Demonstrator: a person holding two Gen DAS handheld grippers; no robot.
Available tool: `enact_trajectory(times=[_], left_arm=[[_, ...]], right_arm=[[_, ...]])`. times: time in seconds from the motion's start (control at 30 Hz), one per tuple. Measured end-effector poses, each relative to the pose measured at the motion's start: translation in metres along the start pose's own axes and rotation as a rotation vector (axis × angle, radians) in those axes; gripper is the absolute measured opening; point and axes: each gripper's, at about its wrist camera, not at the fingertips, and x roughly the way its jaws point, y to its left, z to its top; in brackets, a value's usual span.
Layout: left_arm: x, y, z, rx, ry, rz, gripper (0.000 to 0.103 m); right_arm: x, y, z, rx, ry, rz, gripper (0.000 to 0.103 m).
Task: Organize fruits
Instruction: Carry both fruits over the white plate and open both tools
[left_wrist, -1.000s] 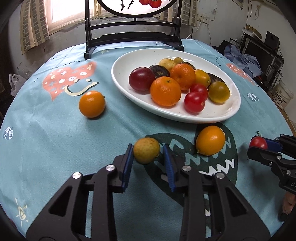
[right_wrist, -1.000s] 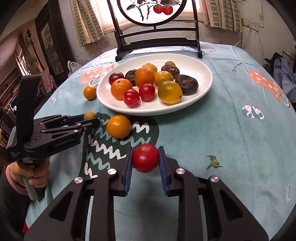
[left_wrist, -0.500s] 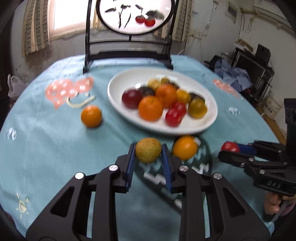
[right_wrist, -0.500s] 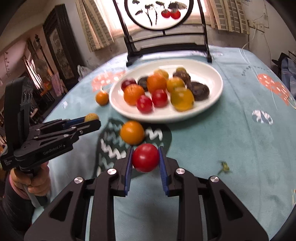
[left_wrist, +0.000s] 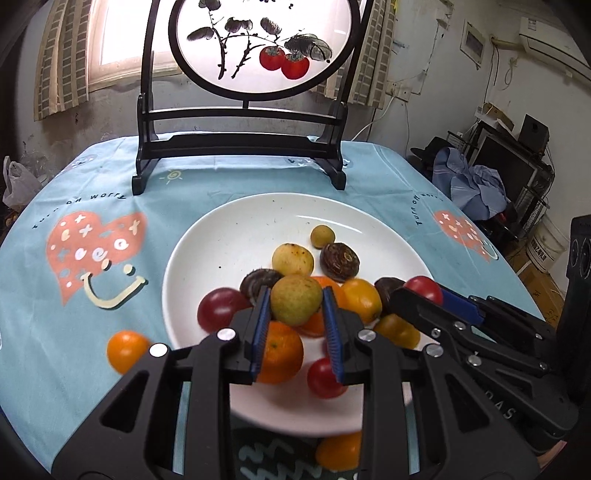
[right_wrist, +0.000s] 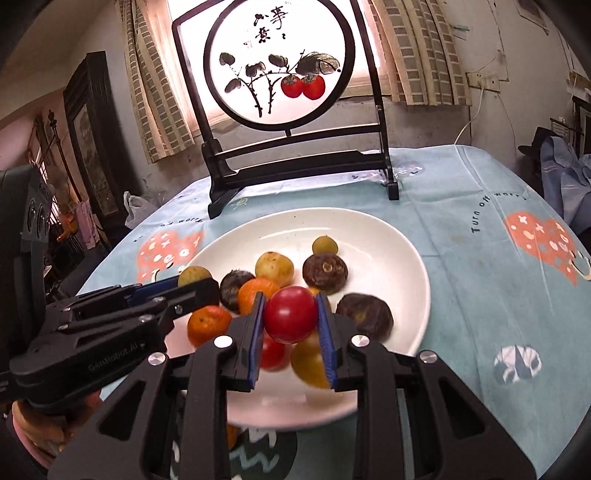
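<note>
Left gripper (left_wrist: 296, 325) over the plate (left_wrist: 236, 236), near its front rim, fingers (left_wrist: 260, 325) clamped on a yellow-green fruit (left_wrist: 295, 300). Right gripper (right_wrist: 290, 328) also over the plate, to the right of the left one, fingers (right_wrist: 325, 332) clamped on a red tomato (right_wrist: 291, 314). Both fruits sit above the pile in the plate, not touching it as far as I can tell. Pile: oranges, tomatoes, dark brown fruits, two yellowish ones toward the plate's far side. One orange (left_wrist: 127, 350) on the counter (left_wrist: 44, 332) just left of the plate; another orange fruit (left_wrist: 338, 450) on the counter at the plate's front edge, partly hidden. Painted screen (left_wrist: 258, 48) stands behind the plate.
</note>
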Motion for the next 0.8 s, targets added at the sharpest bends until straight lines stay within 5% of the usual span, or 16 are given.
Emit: enact_trajectory(times=[0.3, 0.4, 0.5, 0.8], left_arm=[[0.011, 0.009, 0.009, -0.029, 0.003, 0.023, 0.029], [0.002, 0.010, 0.010, -0.051, -0.025, 0.046, 0.067], [-0.017, 0.011, 0.012, -0.061, -0.063, 0.060, 0.080], [-0.067, 0.027, -0.016, -0.088, -0.098, 0.122, 0.095]], right_arm=[[0.011, -0.012, 0.005, 0.028, 0.009, -0.013, 0.028], [0.007, -0.011, 0.006, 0.024, 0.002, -0.021, 0.030], [-0.003, -0.005, 0.006, 0.007, -0.012, -0.031, 0.043], [-0.038, 0.019, -0.004, -0.038, -0.049, -0.010, 0.053]])
